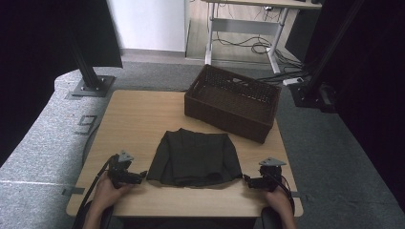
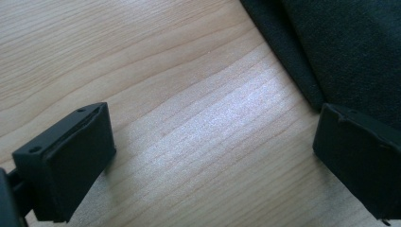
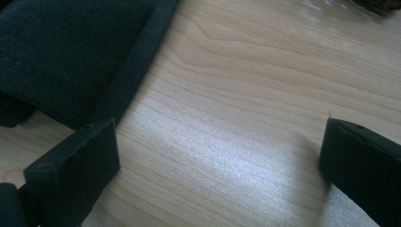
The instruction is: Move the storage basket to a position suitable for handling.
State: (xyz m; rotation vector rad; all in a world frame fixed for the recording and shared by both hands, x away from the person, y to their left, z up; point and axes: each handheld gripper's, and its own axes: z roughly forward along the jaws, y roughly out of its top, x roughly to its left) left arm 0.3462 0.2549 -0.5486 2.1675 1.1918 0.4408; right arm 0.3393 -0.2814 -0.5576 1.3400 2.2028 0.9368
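Observation:
A dark folded garment (image 1: 193, 157) lies flat in the middle of the wooden table (image 1: 138, 119). My left gripper (image 1: 142, 176) rests on the table just off the garment's lower left corner, pointing at it. In the left gripper view its jaws stand wide apart over bare wood, and the garment (image 2: 340, 47) lies at the upper right, beside the right jaw. My right gripper (image 1: 247, 180) sits off the garment's lower right corner. Its jaws are also wide open over bare wood, with the garment's hem (image 3: 71, 56) at the upper left.
A dark brown woven basket (image 1: 232, 101) stands at the table's far right, with nothing visible inside. The table's front edge runs just under both hands. Black frame posts (image 1: 85, 67) rise on either side beyond the table.

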